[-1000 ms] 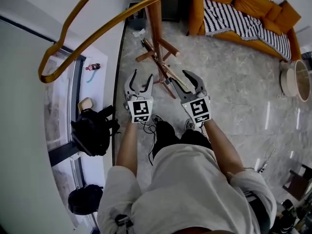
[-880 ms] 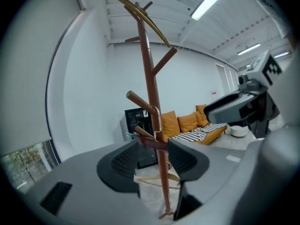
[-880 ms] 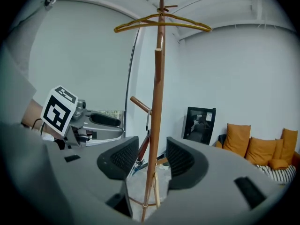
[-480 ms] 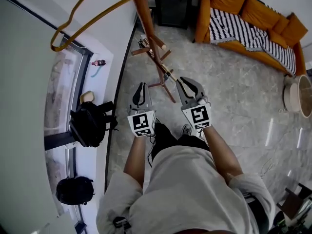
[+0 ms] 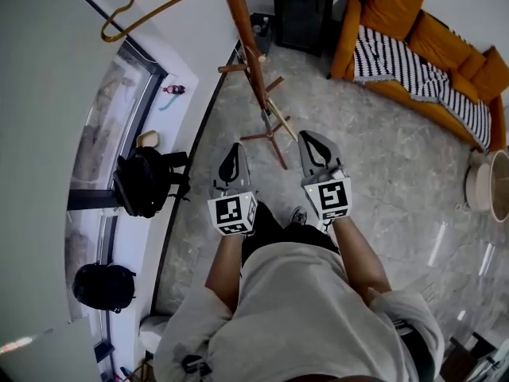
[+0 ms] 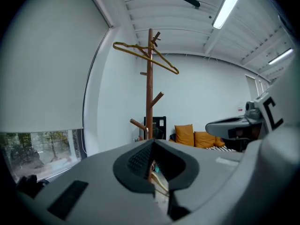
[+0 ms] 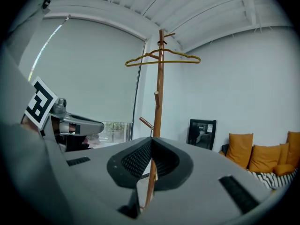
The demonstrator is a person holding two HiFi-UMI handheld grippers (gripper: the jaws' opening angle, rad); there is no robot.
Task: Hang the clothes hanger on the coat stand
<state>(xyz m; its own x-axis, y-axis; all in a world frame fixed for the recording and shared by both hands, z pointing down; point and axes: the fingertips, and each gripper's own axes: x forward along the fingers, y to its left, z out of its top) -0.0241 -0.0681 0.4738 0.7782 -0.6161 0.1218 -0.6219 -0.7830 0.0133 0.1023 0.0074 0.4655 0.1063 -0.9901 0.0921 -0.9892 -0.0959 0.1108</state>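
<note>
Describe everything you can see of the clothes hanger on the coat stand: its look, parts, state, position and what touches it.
The clothes hanger is thin and yellow-gold, apparently bent wire or a slim rod. It has two sloping shoulders and a long lower bar, which form a flat triangle, and its hook is caught near the very top of the brown wooden coat stand. It hangs bare, with no garment on it, high above the floor beside the window wall. Only the stand appears to touch it.
</note>
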